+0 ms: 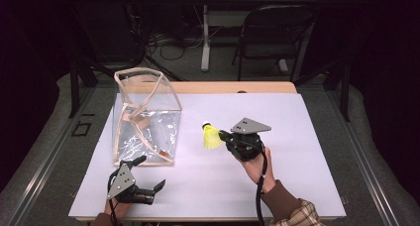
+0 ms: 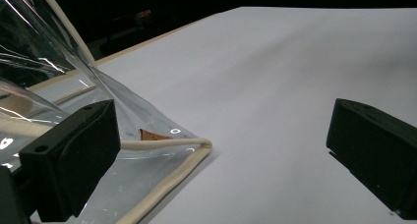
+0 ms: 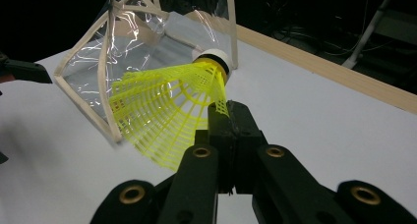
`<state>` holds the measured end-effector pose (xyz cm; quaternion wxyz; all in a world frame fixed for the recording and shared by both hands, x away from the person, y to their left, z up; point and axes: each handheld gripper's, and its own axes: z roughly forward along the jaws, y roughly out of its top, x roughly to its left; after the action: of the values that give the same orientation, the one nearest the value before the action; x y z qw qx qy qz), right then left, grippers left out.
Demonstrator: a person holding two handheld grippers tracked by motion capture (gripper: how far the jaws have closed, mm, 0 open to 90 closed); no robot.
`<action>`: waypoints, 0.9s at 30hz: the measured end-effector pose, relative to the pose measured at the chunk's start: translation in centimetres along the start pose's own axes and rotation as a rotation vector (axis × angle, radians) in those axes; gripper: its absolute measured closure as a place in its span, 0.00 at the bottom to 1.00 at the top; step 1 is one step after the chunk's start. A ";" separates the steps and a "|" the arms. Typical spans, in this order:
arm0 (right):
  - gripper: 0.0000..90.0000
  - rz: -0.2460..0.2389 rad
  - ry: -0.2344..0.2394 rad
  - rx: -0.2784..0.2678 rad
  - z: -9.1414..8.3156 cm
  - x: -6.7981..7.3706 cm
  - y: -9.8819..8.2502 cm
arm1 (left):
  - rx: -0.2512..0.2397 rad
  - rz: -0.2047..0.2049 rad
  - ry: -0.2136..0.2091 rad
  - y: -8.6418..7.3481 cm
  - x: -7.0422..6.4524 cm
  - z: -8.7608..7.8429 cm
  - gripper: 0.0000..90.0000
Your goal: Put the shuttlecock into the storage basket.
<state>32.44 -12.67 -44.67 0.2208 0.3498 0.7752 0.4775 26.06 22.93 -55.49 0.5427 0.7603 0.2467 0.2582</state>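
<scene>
A yellow shuttlecock with a white cork tip hangs a little above the white table mat, right of a clear plastic bag with cream edging. My right gripper is shut on the rim of its mesh skirt. In the right gripper view the shuttlecock sits pinched at the jaw tips, my right gripper pointing toward the bag. My left gripper stands open near the bag's front corner, nothing between its fingers. The left gripper view shows the bag's bottom corner just beside the left finger.
The white mat covers most of a wooden table. A black folding chair and a table leg stand beyond the far edge, among cables on the floor.
</scene>
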 end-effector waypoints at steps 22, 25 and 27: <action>1.00 -0.016 0.003 0.009 2.5 -0.8 1.3 | -0.001 -0.002 -0.002 0.0 0.0 -0.1 0.00; 1.00 -0.017 0.002 0.005 2.7 -0.8 1.6 | -0.001 -0.002 -0.003 0.0 0.0 0.0 0.00; 1.00 -0.016 0.006 0.003 2.9 -0.8 1.7 | -0.001 -0.003 -0.002 0.0 0.0 0.0 0.00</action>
<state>35.52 -11.09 -44.43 0.2218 0.3423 0.7795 0.4755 26.01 22.92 -55.46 0.5439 0.7598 0.2468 0.2567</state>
